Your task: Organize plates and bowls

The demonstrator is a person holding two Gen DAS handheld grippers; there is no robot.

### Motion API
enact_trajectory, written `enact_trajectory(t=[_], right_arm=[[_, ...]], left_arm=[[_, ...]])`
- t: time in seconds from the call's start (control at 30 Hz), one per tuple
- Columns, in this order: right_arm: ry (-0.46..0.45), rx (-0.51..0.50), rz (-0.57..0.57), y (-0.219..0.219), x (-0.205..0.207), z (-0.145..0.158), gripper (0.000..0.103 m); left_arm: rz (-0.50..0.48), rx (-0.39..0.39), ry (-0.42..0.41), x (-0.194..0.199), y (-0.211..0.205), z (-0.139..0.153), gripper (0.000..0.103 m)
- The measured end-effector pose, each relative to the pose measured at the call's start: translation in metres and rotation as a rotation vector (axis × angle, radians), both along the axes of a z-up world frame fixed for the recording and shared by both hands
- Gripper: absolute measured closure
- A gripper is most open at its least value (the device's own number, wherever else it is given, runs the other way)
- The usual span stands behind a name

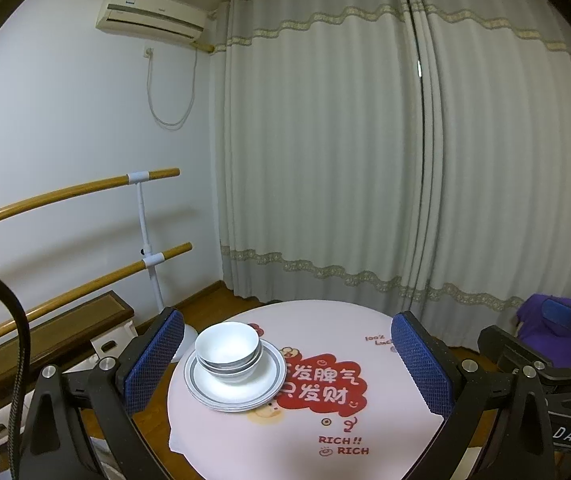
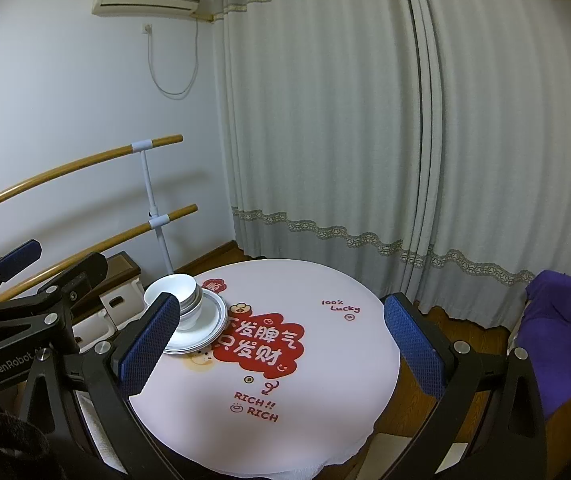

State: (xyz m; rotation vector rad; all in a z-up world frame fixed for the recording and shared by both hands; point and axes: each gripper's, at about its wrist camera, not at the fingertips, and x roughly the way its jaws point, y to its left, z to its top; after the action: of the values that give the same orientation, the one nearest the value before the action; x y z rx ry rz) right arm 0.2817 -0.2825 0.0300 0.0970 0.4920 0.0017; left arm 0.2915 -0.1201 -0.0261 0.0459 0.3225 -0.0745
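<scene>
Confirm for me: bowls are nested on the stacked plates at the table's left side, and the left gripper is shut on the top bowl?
Not quite. The left gripper is open and holds nothing, as the left wrist view shows. The bowls do sit nested on the stacked plates at the left side of the table.
</scene>
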Motion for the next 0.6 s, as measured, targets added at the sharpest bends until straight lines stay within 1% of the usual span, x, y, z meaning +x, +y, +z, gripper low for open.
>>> enact_trajectory(t=[0.6], right_arm=[[-0.002,-0.002,-0.004,-0.0004,0.0001,0.0042,0.000]], left_arm=[[-0.001,-0.001,-0.017,-0.0047,0.0028,-0.0019,0.001]])
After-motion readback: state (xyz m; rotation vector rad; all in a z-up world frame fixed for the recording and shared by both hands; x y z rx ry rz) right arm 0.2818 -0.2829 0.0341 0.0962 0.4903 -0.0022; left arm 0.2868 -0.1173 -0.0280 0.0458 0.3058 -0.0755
